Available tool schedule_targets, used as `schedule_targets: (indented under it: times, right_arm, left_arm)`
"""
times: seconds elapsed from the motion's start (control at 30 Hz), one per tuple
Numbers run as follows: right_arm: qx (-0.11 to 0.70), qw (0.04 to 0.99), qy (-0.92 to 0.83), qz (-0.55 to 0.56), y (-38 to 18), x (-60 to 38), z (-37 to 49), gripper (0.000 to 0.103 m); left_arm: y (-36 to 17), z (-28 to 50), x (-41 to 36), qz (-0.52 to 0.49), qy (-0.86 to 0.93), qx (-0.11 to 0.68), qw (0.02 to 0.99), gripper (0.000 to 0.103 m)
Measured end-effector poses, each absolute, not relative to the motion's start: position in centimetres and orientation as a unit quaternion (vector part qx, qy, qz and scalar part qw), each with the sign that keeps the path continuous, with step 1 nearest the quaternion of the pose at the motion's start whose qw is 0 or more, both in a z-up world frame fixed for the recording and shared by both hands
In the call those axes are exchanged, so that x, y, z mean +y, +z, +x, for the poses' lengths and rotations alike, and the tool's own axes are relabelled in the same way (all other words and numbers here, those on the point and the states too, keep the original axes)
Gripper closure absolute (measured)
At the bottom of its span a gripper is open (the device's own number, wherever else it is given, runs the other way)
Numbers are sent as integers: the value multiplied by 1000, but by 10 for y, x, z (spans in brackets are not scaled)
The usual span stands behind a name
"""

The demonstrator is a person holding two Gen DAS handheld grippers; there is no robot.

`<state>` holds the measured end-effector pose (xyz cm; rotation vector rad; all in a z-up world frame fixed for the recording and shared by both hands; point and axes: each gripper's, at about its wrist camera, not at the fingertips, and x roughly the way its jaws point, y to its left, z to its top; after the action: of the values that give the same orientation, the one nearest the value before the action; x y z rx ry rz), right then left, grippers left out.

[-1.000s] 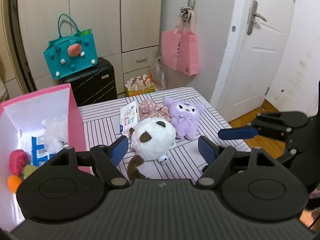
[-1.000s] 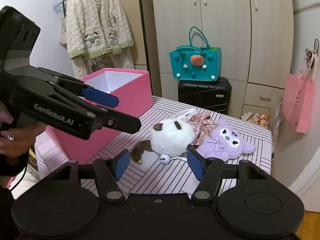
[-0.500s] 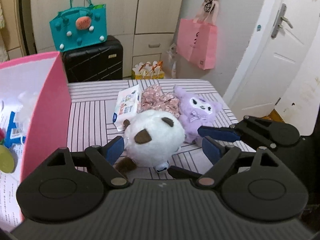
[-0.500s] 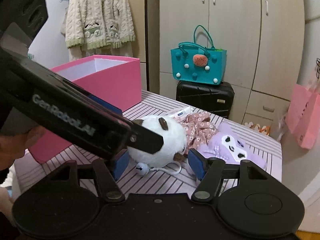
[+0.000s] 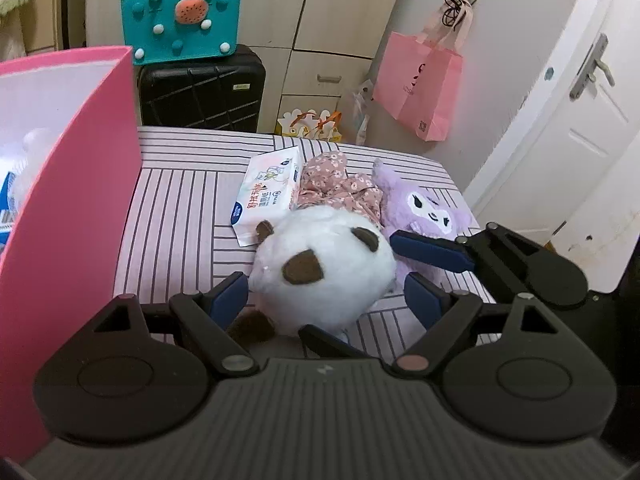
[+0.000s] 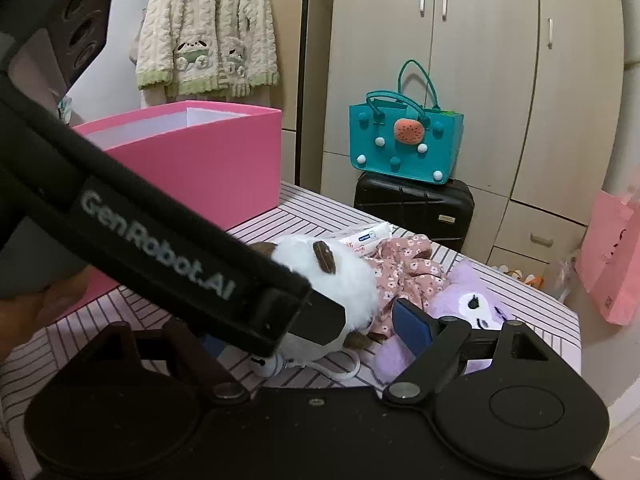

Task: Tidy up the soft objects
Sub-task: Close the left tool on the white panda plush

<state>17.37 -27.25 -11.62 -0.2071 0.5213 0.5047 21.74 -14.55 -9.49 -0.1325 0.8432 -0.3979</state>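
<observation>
As both claws gape wide round the white plush (image 5: 324, 268), left gripper (image 5: 326, 300) and right gripper (image 6: 316, 332) risk colliding.

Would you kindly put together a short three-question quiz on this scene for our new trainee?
1. True or false: the white plush toy lies inside the pink box.
2. What lies between the tissue pack and the purple plush? A) a floral cloth B) a book C) a cup
3. Fill the blank: the teal bag stands on a black ____.

Key: 1 false, it lies on the striped table beside the box; 2 A; 3 suitcase.
</observation>
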Motion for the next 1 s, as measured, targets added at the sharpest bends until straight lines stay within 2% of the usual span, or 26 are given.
schedule_targets:
  times: [0.2,0.27,0.43,1.0]
  right_arm:
    - [248,931,254,-88,-121,-274,177,18]
    - [254,929,255,-92,-123,-271,177,22]
    - [239,932,245,-121,-124,-263,169,26]
    - [254,944,201,-70,-117,-259,134,28]
  left_arm:
    - [-105,222,-142,-74,-192,414,887,22]
    - [-110,223,-142,-75,-197,420,883,28]
    - [-115,219,-141,-76,-208,410,885,39]
    - [-105,185,-141,-47,-236,410,880,40]
